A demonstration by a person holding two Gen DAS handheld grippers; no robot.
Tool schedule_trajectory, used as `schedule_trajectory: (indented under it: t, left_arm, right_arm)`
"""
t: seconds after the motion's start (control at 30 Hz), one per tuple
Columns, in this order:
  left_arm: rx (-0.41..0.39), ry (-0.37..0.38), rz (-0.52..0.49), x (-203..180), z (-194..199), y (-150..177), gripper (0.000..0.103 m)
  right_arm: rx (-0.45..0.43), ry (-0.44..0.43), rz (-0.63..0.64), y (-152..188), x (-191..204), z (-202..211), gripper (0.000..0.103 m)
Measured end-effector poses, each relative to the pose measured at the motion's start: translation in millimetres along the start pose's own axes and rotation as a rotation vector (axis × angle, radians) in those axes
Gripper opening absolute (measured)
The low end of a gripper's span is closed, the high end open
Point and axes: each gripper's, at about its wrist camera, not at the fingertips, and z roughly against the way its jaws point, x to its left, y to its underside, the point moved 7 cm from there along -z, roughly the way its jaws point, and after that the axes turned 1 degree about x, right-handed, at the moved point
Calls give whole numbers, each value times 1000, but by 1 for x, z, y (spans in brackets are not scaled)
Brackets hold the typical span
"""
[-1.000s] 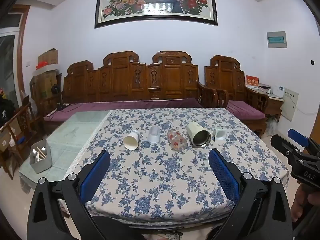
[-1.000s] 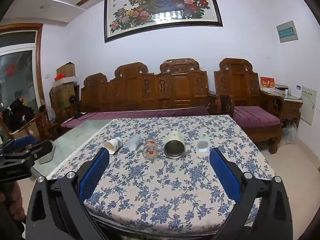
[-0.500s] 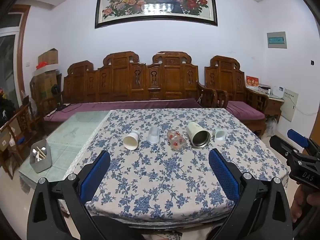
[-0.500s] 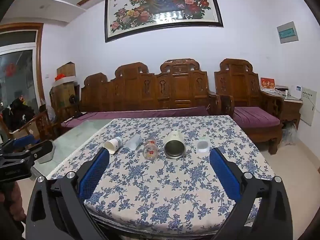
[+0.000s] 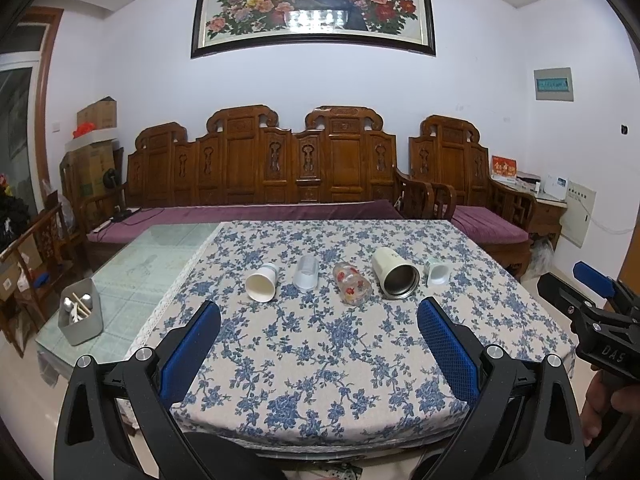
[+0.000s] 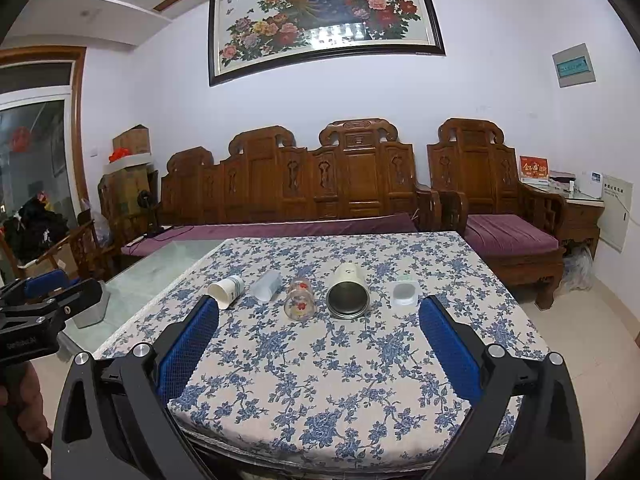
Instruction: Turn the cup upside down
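Several cups lie on their sides in a row on the floral tablecloth: a white paper cup, a clear plastic cup, a flowered glass, a cream metal-lined mug and a small white cup. My left gripper is open and empty, held before the table's near edge. My right gripper is open and empty, also short of the cups. It also shows at the right of the left wrist view.
The table has a glass-topped part on the left with a grey utensil bin. A carved wooden sofa stands behind the table, an armchair at the right.
Both grippers have stayed nearly still, only drifting slightly; the cups have not moved.
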Motion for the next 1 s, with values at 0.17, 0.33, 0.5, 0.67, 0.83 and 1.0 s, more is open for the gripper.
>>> schedule_trajectory:
  t: [0.17, 0.33, 0.5, 0.67, 0.83, 1.0]
  left_arm:
    - [-1, 0, 2, 1, -1, 0, 95]
    - [-2, 1, 2, 0, -2, 0, 95]
    - [-2, 1, 2, -1, -2, 2, 95]
    - [-1, 1, 3, -1, -2, 3, 95]
    - [0, 1, 2, -2, -2, 3, 95]
    - [0, 2, 1, -2, -2, 3, 95]
  right_arm:
    - [-1, 0, 0, 0, 0, 0, 101]
    - [-3, -1, 0, -1, 1, 1, 101]
    - [-4, -2, 1, -1, 2, 1, 101]
    - [-4, -5, 3, -3, 3, 1, 101]
    - [-4, -4, 4, -3, 4, 1, 101]
    - [-4, -6, 6, -4, 6, 1, 101]
